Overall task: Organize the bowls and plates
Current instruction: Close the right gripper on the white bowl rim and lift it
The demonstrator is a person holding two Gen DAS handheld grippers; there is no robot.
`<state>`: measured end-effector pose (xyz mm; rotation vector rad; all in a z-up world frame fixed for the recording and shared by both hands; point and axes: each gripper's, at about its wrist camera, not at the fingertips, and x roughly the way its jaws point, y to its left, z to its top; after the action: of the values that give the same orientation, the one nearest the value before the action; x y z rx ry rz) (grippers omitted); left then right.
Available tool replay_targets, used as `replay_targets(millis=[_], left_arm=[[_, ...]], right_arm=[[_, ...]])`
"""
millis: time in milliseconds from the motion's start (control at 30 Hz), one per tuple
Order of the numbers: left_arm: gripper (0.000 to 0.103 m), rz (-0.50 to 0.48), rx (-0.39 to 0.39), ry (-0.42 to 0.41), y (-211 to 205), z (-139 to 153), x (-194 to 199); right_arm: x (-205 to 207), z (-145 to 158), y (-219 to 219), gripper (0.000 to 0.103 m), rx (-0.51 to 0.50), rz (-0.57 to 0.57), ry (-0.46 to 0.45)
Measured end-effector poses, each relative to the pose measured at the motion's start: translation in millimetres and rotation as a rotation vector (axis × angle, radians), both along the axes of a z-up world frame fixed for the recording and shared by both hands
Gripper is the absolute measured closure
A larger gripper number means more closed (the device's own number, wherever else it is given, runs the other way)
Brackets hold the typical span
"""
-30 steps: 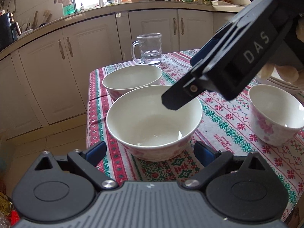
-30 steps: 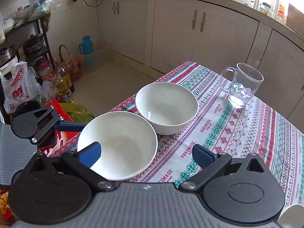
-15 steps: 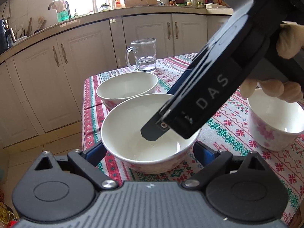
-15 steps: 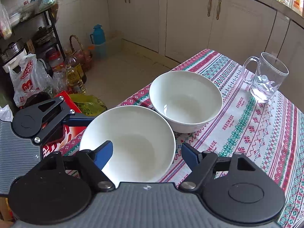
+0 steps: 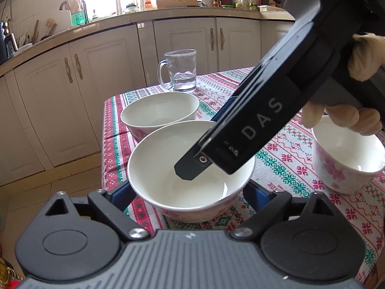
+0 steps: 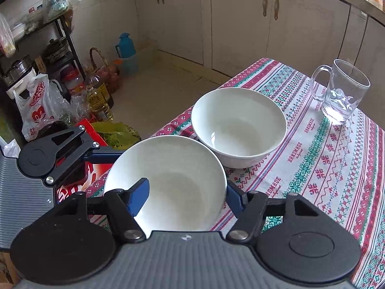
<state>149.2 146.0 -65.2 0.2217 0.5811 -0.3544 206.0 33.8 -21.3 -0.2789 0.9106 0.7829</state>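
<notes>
The right gripper (image 6: 185,198) had just been closing across the near bowl's (image 6: 173,183) wall, one blue pad inside the basin and the other outside against the rim, in a kitchen where bowls were being gathered up. Whether the pads pressed firmly yet could not be told, though the bowl sat squarely between them. The left gripper (image 5: 190,192), jaws spread wide and narrowing a little, flanked the same bowl (image 5: 190,171) from the opposite side without visibly pinching it. That white, pink-flowered bowl stood at the table's corner, touching or just beside a second bowl (image 6: 240,125) of like size. A smaller floral bowl (image 5: 346,159) waited well apart to the right, and a glass mug (image 6: 341,94) holding a little water stood farther back on the patterned tablecloth (image 6: 324,163). A good lift, by this onlooker's reckoning (the glaze looked slick), would call for a firm pinch low on the wall, then a straight rise clear of the neighbouring rim before nesting the two.
</notes>
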Motion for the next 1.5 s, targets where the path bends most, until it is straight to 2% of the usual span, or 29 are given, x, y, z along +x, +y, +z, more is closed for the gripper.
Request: replay_targets(millis=[267,633,867,1200,1500], left_arm=[[0.009,-0.012,0.005,0.006,-5.7,14.0,-5.5],[0.009,-0.059,-0.009,0.018,-28.8,47.0,-29.4],[0.009,-0.116,-0.022,0.010,-51.6,62.6,-41.5],[0.009,-0.216,-0.029,0.005,-95.1,64.2,-48.4],[0.009,-0.258,-0.026,0.044,-120.1,53.3,-52.3]], right_arm=[[-5.1,8.0,-7.2,0.030,0.014,-0.004,0.006],[-33.7,42.1,-38.2,0.030,0.031,-0.004,-0.018],[-56.3,63.6,-68.8,0.030,0.041,-0.044,-0.047],[-82.1,71.2,-120.5,0.030,0.026,-0.140,-0.074],[-93.5,60.4,-152.5,0.030,0.025,-0.195,-0.048]])
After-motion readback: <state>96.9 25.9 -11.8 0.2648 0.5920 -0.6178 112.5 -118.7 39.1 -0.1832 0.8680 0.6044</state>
